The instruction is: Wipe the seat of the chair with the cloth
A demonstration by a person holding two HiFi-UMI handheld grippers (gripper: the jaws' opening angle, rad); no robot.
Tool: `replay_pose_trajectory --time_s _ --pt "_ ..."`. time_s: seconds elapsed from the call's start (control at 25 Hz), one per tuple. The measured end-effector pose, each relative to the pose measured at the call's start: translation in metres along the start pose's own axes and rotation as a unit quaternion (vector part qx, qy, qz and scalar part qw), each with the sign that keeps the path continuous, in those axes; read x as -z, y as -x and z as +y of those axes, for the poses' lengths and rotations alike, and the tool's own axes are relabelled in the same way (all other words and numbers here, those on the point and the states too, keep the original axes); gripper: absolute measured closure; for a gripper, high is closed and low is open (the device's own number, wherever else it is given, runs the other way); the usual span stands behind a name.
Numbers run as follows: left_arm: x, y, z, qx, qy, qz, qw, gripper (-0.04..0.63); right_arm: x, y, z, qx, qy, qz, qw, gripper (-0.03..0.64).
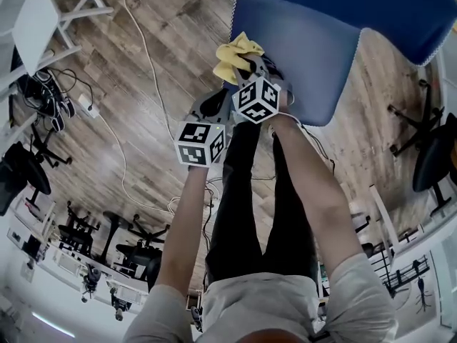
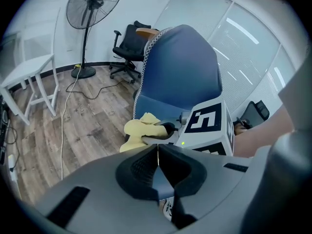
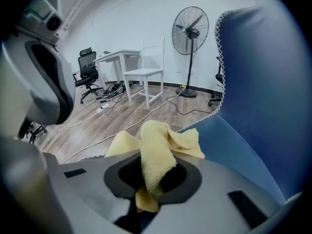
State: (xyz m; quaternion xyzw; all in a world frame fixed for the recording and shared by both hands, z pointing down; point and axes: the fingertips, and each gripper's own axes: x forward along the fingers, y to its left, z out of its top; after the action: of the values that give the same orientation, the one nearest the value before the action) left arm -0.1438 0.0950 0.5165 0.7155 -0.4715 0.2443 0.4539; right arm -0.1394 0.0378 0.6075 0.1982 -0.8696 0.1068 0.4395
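Two hand-held grippers meet at one blue chair (image 1: 335,27) on a wooden floor (image 1: 143,84). Just off the seat's front corner, the left gripper (image 2: 157,152) is empty, its jaws pressed together with only a hairline seam between them. Beside it and nearer the chair, the right gripper (image 3: 156,177) has its jaws clamped on the single yellow cloth (image 3: 163,145). The cloth bunches up and spills forward over the front edge of the seat (image 3: 234,155). The head view alone shows both marker cubes side by side and the person's arms reaching toward the chair. Only the left gripper view takes in the other gripper with the cloth at its tip. Only the right gripper view shows the fabric pinched between the pads. Beyond the cloth the seat runs bare to its far edge and up to the backrest (image 2: 183,67), trimmed with white zigzag stitching. On the chair's open side the floor is crossed by loose cables (image 2: 61,126). One pedestal fan (image 2: 92,9) stands well behind the chair, with a white table (image 2: 29,69) farther off and a black office chair (image 2: 127,43) close behind the backrest.
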Motion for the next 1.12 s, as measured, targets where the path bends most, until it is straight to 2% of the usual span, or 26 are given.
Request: replay_pose_trajectory --time_s 0.2,0.44,0.6,0.96,1.12 --pt "0.000 -0.002 -0.016 -0.008 -0.011 0.001 0.9999 0.568 0.012 0.006 0.011 -0.041 0.073 0.009 0.996 0.551" --pt "0.002 -0.012 -0.048 -0.009 -0.024 0.001 0.9997 0.568 0.036 0.020 0.013 -0.068 0.125 0.024 0.990 0.551" --pt "0.009 -0.025 -0.076 0.000 -0.036 0.009 0.9993 0.568 0.061 0.035 0.006 -0.070 0.135 0.028 0.988 0.550" --pt "0.021 -0.057 -0.142 0.019 -0.064 0.025 0.9975 0.568 0.120 0.074 -0.021 -0.060 0.122 0.027 0.990 0.549" --pt "0.019 -0.065 -0.151 0.012 -0.053 0.021 0.9983 0.568 0.149 0.094 -0.037 -0.047 0.123 0.027 0.991 0.549"
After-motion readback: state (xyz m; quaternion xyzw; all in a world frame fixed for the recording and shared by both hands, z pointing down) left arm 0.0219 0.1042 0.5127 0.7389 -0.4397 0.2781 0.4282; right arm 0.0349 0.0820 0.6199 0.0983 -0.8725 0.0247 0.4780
